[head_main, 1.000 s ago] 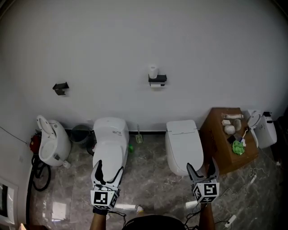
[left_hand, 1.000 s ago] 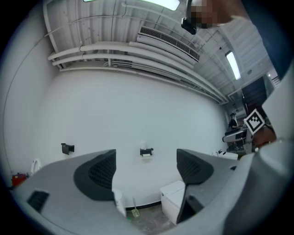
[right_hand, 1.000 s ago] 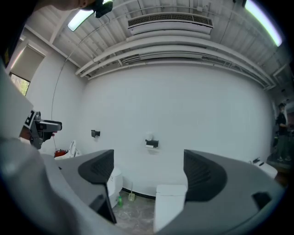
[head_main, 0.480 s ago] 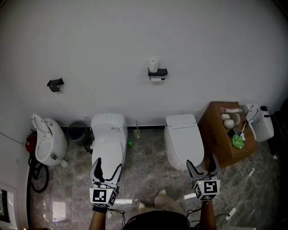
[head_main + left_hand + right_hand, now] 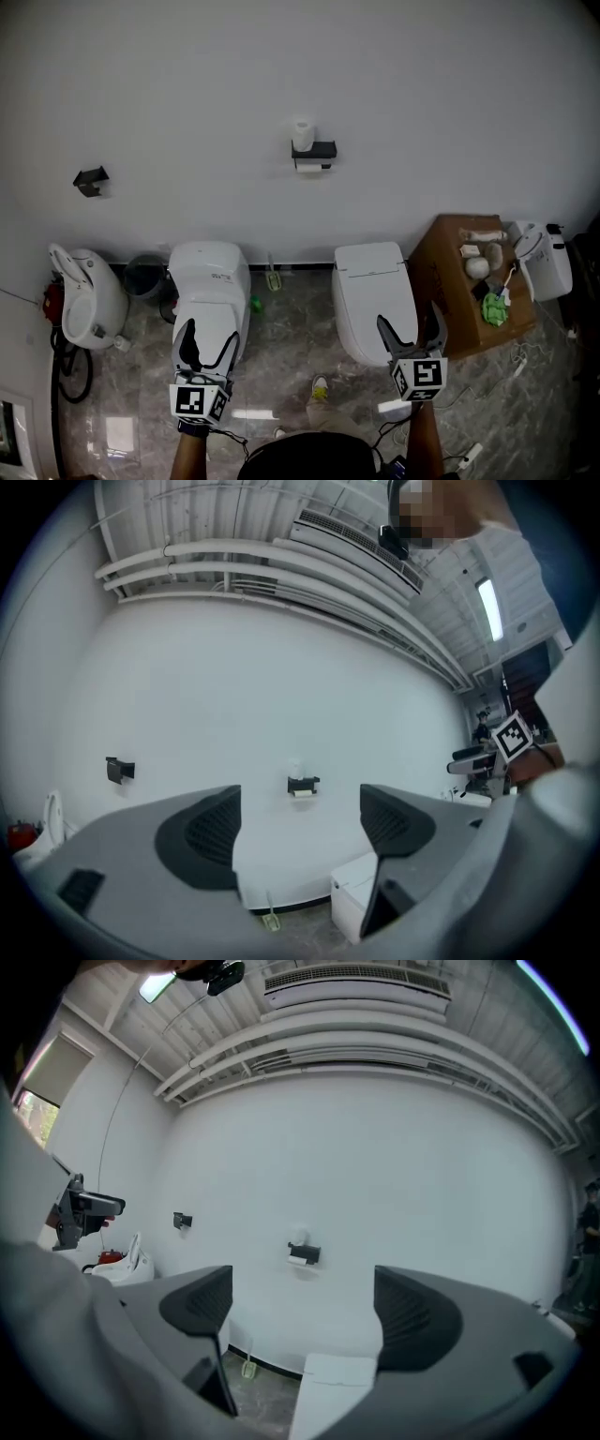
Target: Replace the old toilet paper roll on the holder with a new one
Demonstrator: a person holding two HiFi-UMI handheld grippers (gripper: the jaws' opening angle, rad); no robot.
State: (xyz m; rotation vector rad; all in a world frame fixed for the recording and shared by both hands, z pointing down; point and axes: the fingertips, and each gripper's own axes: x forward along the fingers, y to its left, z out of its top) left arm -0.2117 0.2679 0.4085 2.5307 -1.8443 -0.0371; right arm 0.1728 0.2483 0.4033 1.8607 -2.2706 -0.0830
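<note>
One plain white wall (image 5: 450,103) carries the target. Low before it, the grey two-jaw left tool (image 5: 208,336) and its twin, the right tool (image 5: 410,323), both hang spread and empty. The small black wall holder (image 5: 314,150) sits well ahead and above, about midway between them, neither clearly nearer. A full white paper roll (image 5: 302,134) stands upright on top, the old white roll (image 5: 307,166) just beneath.

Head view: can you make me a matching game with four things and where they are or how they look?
Things:
1. toilet paper roll
2. brown cabinet
3. left gripper
4. small black bracket

Places or states:
A. jaws apart, holding nothing
B. far left on the white wall
C. standing on top of the black holder
D. right of the right-hand toilet

Pairs: 1-C, 2-D, 3-A, 4-B.
</note>
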